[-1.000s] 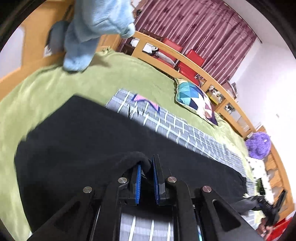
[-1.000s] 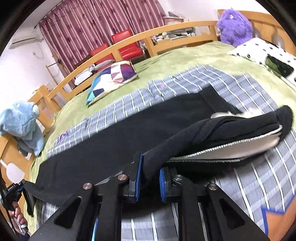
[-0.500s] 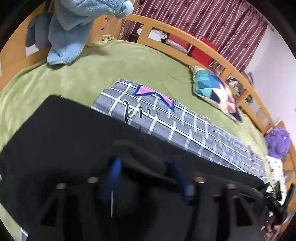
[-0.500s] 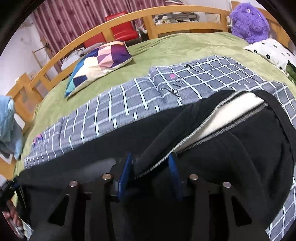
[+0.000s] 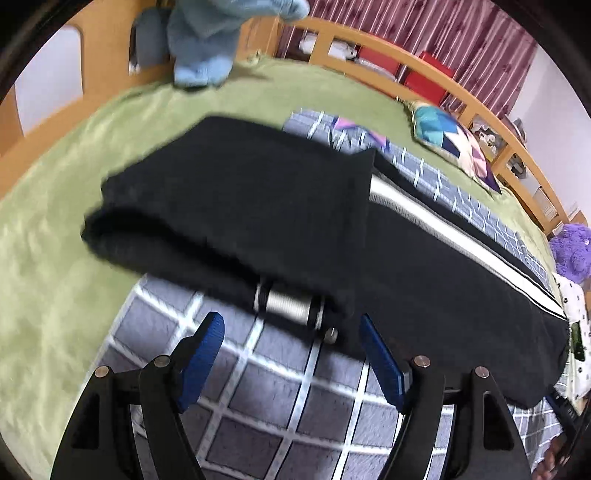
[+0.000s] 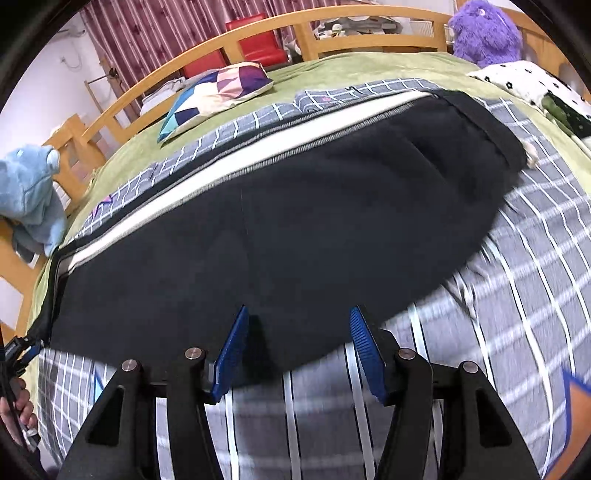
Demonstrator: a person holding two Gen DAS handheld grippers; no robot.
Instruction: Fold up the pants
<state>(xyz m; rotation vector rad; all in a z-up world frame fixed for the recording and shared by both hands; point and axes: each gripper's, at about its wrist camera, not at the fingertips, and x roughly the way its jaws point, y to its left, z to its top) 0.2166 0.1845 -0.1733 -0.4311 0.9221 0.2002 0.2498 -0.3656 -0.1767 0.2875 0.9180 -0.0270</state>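
Observation:
The black pants (image 5: 258, 206) with a white side stripe (image 5: 443, 229) lie folded lengthwise on a grey checked blanket (image 5: 280, 398). My left gripper (image 5: 291, 354) is open, just short of the pants' near edge at the leg end. In the right wrist view the pants (image 6: 295, 229) stretch across the blanket (image 6: 517, 295), white stripe (image 6: 258, 155) along the far edge. My right gripper (image 6: 299, 347) is open with the near edge of the pants between its blue pads, not clamped.
The green bedspread (image 5: 55, 229) lies under the blanket. A patterned cushion (image 6: 218, 92), a blue plush toy (image 6: 29, 195), a purple plush toy (image 6: 484, 33) and a spotted pillow (image 6: 532, 85) sit around the bed. A wooden bed rail (image 6: 192, 62) runs behind.
Both grippers carried one pant leg over onto the other, then opened and let go. The pants now lie folded lengthwise, and both grippers have drawn back slightly.

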